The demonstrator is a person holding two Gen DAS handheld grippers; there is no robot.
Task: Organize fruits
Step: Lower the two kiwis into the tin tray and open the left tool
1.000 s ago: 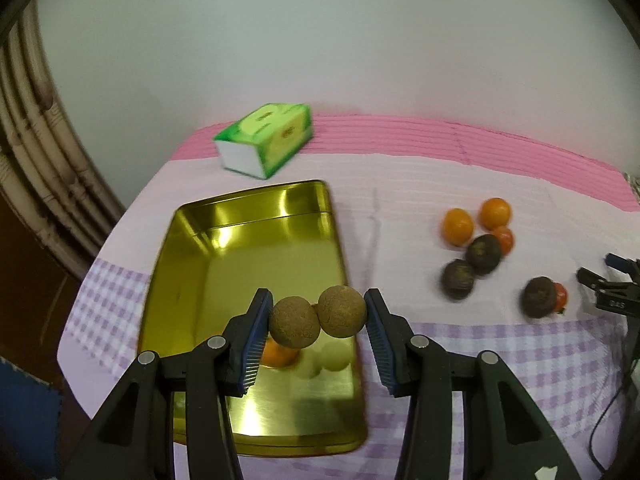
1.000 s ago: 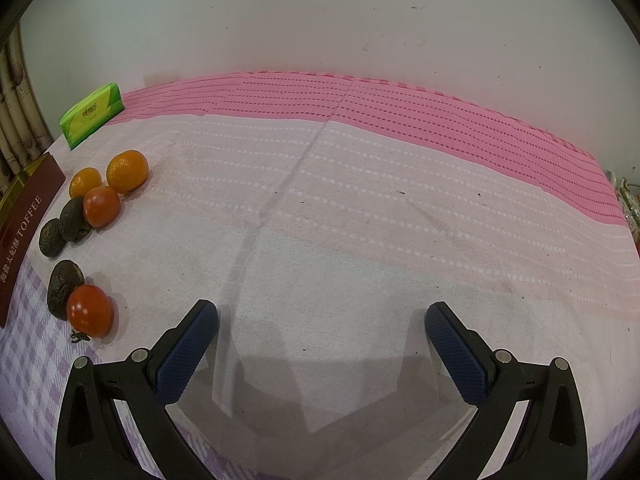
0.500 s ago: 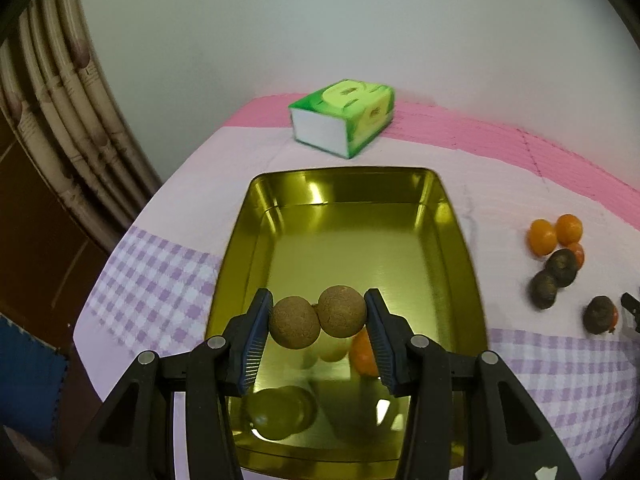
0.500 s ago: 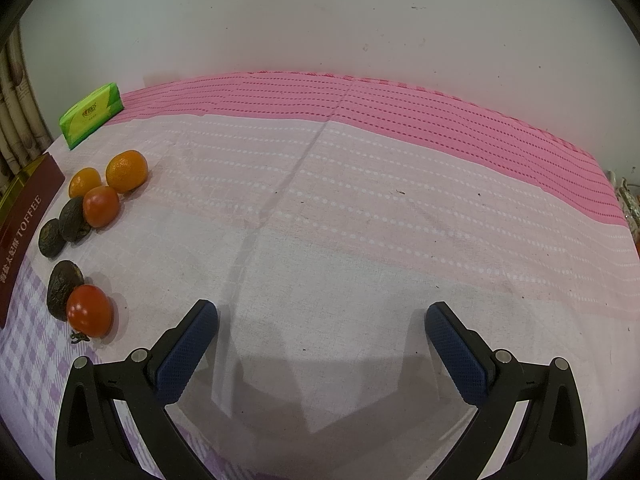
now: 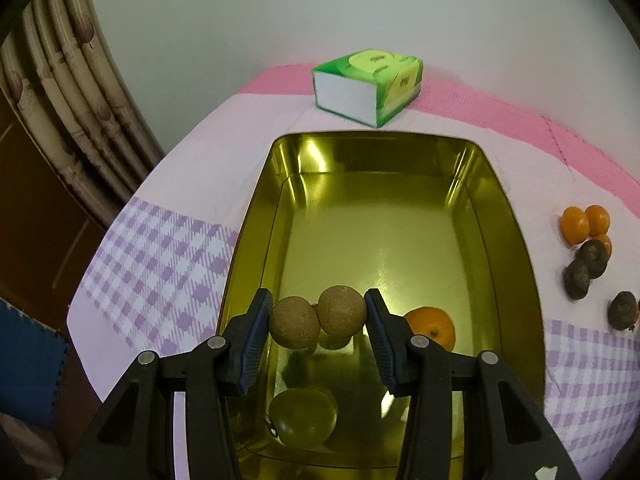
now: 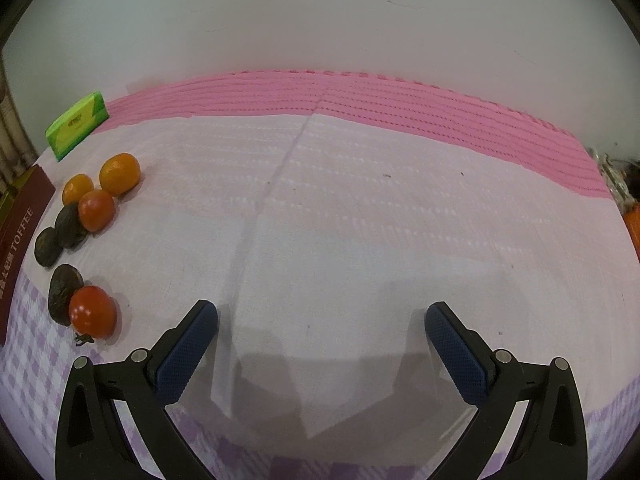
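Two views, one real change: the left wrist view has swung from the tin's right edge to square over it. Gold tin [image 5: 516, 240] now fills that frame, long axis running away from the camera, where a second ago it sat off to the left with the loose fruit pile centre-right. Tablecloth [image 6: 360, 220] looks the same in the right view across all three samples, so the right side isn't moving.

Tissue box [image 5: 368, 84] sits beyond the tin's far end, not touching it.

Left gripper [image 5: 318, 322] pinches two brown round fruits [image 5: 316, 320] side by side between its blue pads, held above the tin's near half. The grip looks the same as before, both fruits clamped in a row. Right gripper [image 6: 320, 344] is spread wide with nothing between the fingers, hovering low over bare cloth.

Already in the tin: a green fruit [image 5: 302, 416] near the front wall and an orange one [image 5: 430, 328] right of the held pair.

Still out on the cloth, well clear of the tin: two orange citrus [image 6: 119, 173], two red-orange tomatoes [image 6: 93, 312] and three dark wrinkled fruits [image 6: 64, 292], all left of the right gripper.

Read: transport of this pair is basically done, and release into the tin is the next call. Pair contact is thin, so one fruit could slip and roll on release. Roughly seven pieces left after this drop.
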